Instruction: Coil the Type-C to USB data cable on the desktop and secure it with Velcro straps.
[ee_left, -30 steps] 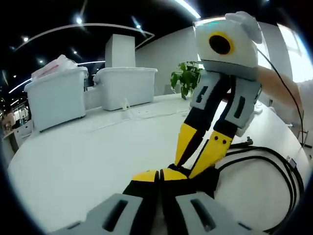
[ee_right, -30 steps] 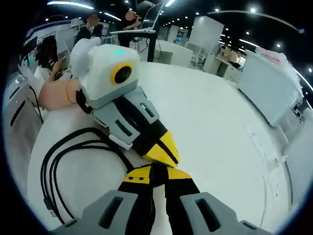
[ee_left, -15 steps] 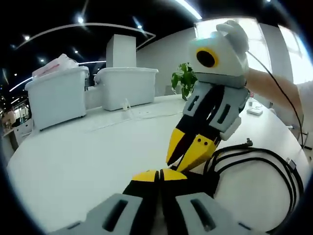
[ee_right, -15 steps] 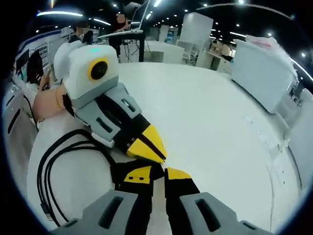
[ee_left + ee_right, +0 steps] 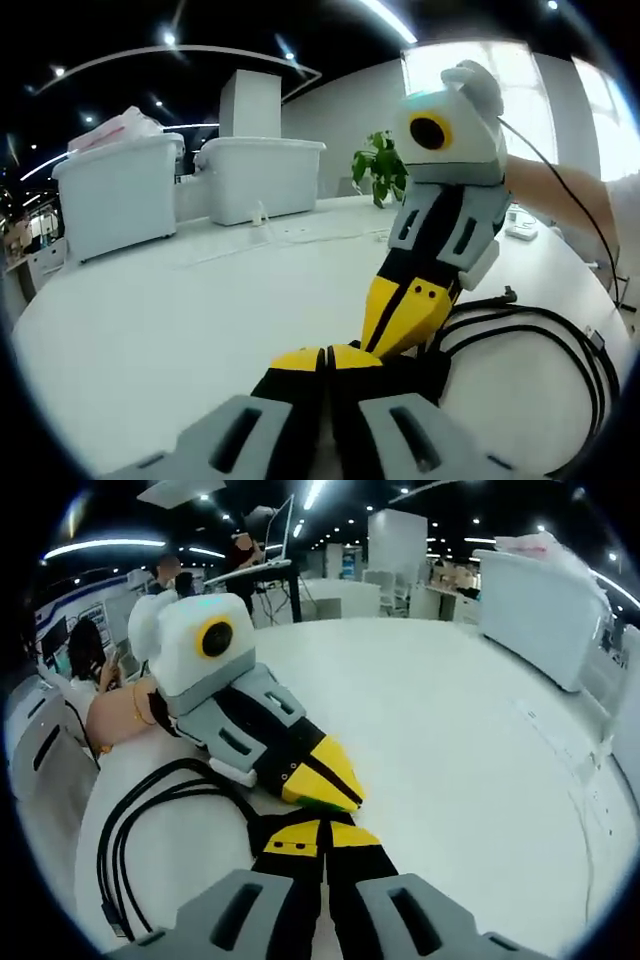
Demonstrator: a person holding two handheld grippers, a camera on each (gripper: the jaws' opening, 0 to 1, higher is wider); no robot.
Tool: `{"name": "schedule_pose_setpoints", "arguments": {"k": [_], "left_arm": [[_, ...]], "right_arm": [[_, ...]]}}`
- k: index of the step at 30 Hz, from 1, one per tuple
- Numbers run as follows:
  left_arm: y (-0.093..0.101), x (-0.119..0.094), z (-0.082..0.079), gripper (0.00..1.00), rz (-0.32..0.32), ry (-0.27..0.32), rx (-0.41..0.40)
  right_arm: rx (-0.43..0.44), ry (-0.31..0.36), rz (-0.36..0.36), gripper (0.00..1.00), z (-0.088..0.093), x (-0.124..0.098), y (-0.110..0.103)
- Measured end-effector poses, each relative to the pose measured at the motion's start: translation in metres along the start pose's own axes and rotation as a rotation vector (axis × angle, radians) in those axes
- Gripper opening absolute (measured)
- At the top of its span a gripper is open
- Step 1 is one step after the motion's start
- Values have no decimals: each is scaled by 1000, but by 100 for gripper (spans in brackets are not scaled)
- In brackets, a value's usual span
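Note:
The black data cable (image 5: 478,320) lies in long loops on the white desktop (image 5: 150,330); in the right gripper view its loops (image 5: 118,845) run to the left. The strands meet in a black bundle with a strap (image 5: 425,368) (image 5: 268,830) at the gripper tips. My left gripper (image 5: 325,356) is shut on that bundle, and it enters the right gripper view from the left (image 5: 325,792). My right gripper (image 5: 322,830) is shut on the strap, tip to tip with the left one, and reaches down from the right (image 5: 392,338).
Two white lidded bins (image 5: 115,195) (image 5: 260,175) and a potted plant (image 5: 380,160) stand at the desk's far side. A person's forearm (image 5: 560,195) (image 5: 115,710) holds each gripper. People sit at desks behind (image 5: 240,555). A white bin (image 5: 530,610) stands far right.
The right gripper's jaws, slightly apart half a second ago, have closed and shifted close against the left gripper's tips. The left gripper stays shut in place.

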State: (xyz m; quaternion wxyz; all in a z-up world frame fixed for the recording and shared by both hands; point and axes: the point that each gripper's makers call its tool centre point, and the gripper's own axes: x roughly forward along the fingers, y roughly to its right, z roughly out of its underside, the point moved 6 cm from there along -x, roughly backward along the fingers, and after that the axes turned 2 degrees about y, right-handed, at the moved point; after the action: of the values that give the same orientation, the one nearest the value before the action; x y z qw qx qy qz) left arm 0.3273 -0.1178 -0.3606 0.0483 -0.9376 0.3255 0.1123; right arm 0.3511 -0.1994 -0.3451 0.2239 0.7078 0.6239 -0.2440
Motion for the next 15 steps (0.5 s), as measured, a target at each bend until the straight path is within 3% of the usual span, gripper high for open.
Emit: {"name": "schedule_pose_setpoints", "arguments": {"k": [12, 15], "left_arm": [[-1, 0, 0, 4, -3, -9, 23], [-2, 1, 0, 4, -4, -11, 28]], "right_arm": [[-14, 35, 59, 7, 0, 2, 13], [-114, 41, 115, 9, -2, -1, 17]]}}
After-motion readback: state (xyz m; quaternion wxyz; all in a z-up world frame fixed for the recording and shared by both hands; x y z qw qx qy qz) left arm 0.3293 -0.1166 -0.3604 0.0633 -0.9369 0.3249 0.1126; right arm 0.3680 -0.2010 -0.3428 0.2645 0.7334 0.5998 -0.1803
